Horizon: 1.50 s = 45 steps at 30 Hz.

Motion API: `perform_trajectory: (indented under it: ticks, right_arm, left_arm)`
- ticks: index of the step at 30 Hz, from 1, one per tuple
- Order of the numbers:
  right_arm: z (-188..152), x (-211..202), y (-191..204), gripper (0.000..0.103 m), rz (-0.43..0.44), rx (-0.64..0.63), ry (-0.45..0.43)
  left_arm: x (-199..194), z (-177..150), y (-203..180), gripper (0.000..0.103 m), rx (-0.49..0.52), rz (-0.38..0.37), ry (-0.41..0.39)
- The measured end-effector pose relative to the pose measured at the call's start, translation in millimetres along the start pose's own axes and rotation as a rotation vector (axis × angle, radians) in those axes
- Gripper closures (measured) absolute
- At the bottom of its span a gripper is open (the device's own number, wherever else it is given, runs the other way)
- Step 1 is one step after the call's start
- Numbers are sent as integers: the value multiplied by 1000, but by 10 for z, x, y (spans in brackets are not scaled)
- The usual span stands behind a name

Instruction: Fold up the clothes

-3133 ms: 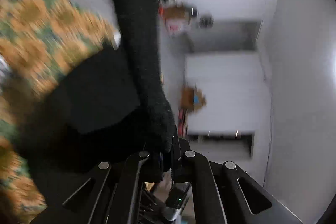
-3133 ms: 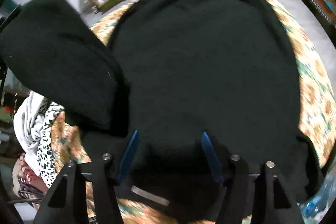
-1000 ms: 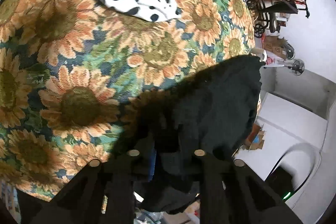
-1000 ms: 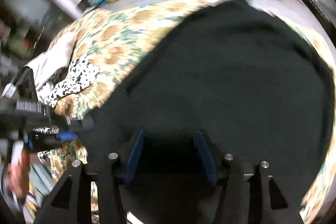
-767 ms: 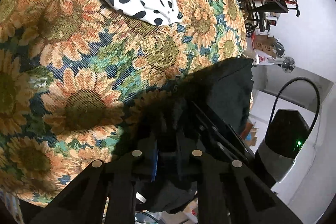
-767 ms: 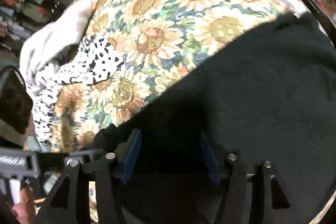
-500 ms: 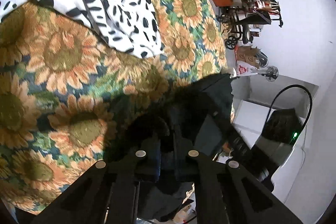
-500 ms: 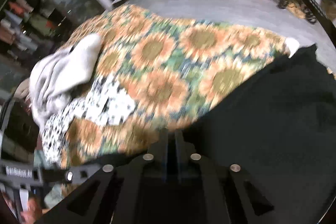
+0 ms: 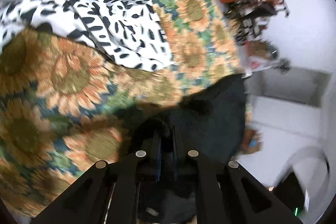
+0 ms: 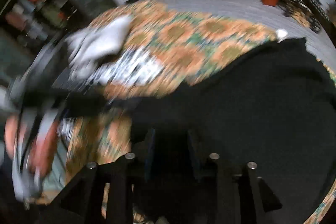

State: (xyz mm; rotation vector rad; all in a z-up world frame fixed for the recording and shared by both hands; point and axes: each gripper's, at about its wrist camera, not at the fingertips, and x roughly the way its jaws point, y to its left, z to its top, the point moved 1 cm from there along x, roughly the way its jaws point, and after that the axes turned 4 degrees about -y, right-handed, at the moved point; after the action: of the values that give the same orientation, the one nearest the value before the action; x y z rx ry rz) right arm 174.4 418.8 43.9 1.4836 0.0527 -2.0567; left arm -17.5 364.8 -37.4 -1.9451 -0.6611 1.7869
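1. Since the earlier frames, the right claw (image 10: 171, 152) has been reopening and is standing apart over the black garment (image 10: 252, 102); the left claw (image 9: 167, 140) is pinching its edge.
2. The black garment is lying on the sunflower-covered table (image 9: 69, 77), mid-fold; next, probably regripping.
3. One black garment, one spotted garment (image 9: 117, 28), one white garment (image 10: 100, 43).

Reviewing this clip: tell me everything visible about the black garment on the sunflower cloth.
The black garment is a dark, matte, soft-looking fabric, lying spread over the sunflower cloth at its edge. It fills the lower right of the right wrist view. The left gripper is shut on a bunched edge of it. The right gripper has just been opening; its jaws stand apart over the fabric, not pinching it. Blur hides seams and details.
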Motion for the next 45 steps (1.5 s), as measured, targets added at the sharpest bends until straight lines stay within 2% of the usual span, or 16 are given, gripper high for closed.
perform_trajectory:
  ticks: [6, 10, 13, 14, 18, 21, 24, 26, 28, 30, 32, 35, 40, 42, 44, 45]
  right_arm:
    - [-623, 395, 454, 67, -26, -80, 144]
    - [-682, 654, 585, 50, -136, -88, 169]
    - [-687, 675, 637, 69, -221, -103, 157]
    - [-687, 679, 650, 94, -244, -104, 152]
    - [-619, 510, 226, 99, 88, 277, 164]
    - [-712, 629, -58, 99, 152, 451, 192]
    - [-721, 694, 80, 95, 95, 345, 205]
    - [-668, 630, 259, 76, 87, 250, 209]
    - [-592, 511, 405, 75, 103, 189, 168]
    - [-518, 438, 458, 73, 63, 165, 99]
    - [-461, 473, 496, 73, 38, 144, 77]
    - [-459, 702, 610, 65, -74, 59, 124]
    - [-542, 853, 876, 68, -320, -116, 117]
    - [-556, 862, 883, 68, -330, -99, 102]
    - [-502, 829, 731, 93, -296, 9, 106]
    - [-474, 811, 651, 93, -273, 67, 108]
  left_arm:
    - [4, 14, 138, 94, 21, 23, 39]
    - [37, 28, 123, 94, 56, 42, 50]
    - [-7, 46, 197, 94, 39, 23, 63]
    - [-37, 39, 170, 94, 46, 24, 67]
    - [-255, -2, 54, 94, 140, 39, 51]
    - [-139, 8, 45, 94, 207, 124, 54]
    - [-23, 23, 71, 94, 237, 167, 52]
    - [-6, 32, 93, 94, 242, 167, 46]
    - [-48, 27, 107, 93, 249, 159, 48]
    - [-124, 11, 118, 82, 264, 160, 47]
    - [-263, -32, 155, 49, 276, 189, 16]
    - [-481, -99, 288, 38, 252, 165, -33]
    - [-554, -172, 544, 38, 144, 94, 12]
    - [-583, -232, 626, 38, 128, 81, 17]
    - [-563, -303, 624, 38, 115, 59, 20]
    - [-581, -336, 647, 38, 107, 47, 24]
